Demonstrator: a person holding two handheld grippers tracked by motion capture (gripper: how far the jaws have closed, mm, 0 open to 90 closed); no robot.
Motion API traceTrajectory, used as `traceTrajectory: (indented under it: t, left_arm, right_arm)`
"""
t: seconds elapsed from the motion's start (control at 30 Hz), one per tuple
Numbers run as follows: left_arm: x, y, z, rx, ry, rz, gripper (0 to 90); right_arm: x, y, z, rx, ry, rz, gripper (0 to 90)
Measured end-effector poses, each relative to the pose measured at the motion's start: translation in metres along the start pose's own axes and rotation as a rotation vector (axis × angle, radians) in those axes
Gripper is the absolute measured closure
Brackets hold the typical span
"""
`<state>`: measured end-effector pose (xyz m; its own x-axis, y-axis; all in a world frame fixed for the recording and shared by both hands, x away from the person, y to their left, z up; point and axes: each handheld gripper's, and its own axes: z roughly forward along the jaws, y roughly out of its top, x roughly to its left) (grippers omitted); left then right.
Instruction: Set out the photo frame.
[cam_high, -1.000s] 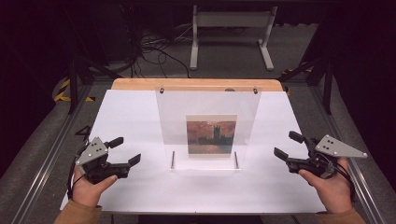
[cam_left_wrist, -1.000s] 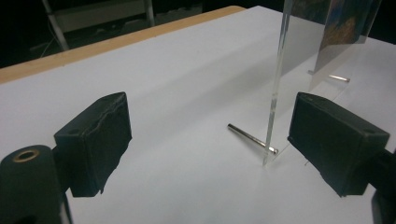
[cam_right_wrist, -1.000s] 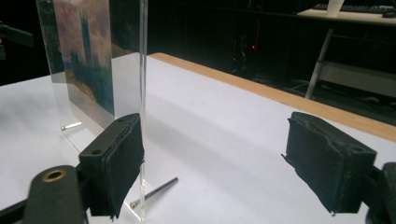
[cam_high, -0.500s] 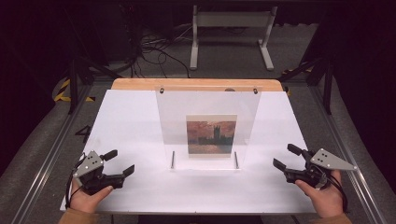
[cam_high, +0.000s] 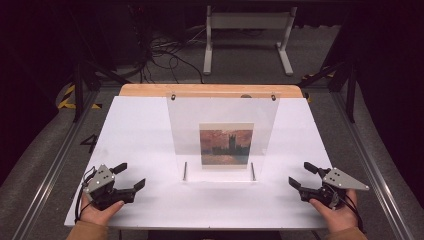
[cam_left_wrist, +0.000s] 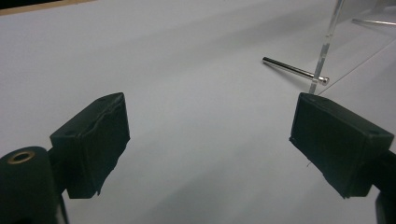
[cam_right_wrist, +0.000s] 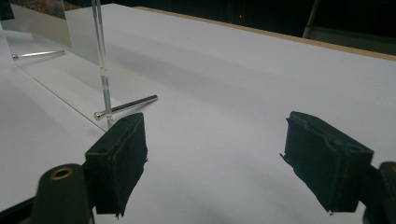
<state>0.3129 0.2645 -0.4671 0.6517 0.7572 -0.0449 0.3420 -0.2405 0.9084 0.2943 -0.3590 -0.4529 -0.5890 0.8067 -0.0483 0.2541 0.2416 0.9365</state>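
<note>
Centrally, a clear stand (cam_high: 222, 137) holding a picture (cam_high: 226, 145) rests upright on the table (cam_high: 145, 125), between and beyond both tools. Left hand-held gripper (cam_high: 131, 176): jaws spread wide, grasping nothing, stand to its right. Right hand-held gripper (cam_high: 302, 175): likewise released, stand to its left.

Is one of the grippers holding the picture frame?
No, the left gripper and right gripper both sit open near the table's front edge, apart from the clear frame standing in the middle.
</note>
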Motion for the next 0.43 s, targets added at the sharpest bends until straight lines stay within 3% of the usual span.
traceTrajectory:
  t: [0.43]
  left_arm:
    - [-0.0020,0.0018,0.0007,-0.003,-0.004,-0.002,11.9]
  right_arm:
    - [0.0004,0.0006,0.0001,-0.005,-0.003,0.007,20.2]
